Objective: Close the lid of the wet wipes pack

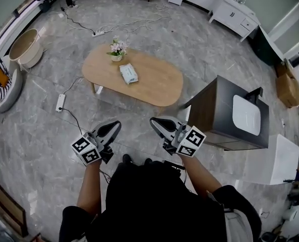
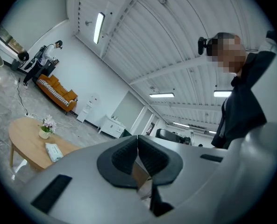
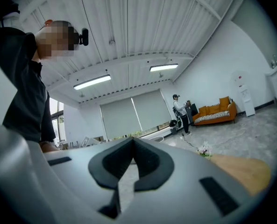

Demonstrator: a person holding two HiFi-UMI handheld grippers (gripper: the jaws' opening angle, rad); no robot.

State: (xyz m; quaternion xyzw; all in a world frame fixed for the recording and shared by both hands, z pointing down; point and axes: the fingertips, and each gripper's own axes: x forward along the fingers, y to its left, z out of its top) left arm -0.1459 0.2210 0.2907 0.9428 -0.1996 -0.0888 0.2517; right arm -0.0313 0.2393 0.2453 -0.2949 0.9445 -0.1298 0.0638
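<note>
The wet wipes pack point(image 1: 129, 73) lies flat on the oval wooden table point(image 1: 159, 87), near its left end, beside a small pot of pink flowers point(image 1: 117, 49). From the left gripper view the pack point(image 2: 52, 150) shows far off at the lower left. Both grippers hang close to my body, well short of the table. My left gripper point(image 1: 116, 125) is shut with nothing in it, and so is my right gripper point(image 1: 155, 122). Their pads meet tip to tip in both gripper views, left gripper point(image 2: 137, 141), right gripper point(image 3: 131, 143).
A dark cabinet with a white basin point(image 1: 235, 116) stands right of me. A power strip and cables point(image 1: 61, 103) lie on the marble floor at the left. A round basket point(image 1: 26, 47) sits far left; an orange sofa point(image 2: 56, 90) and a standing person point(image 3: 179, 112) are at the back.
</note>
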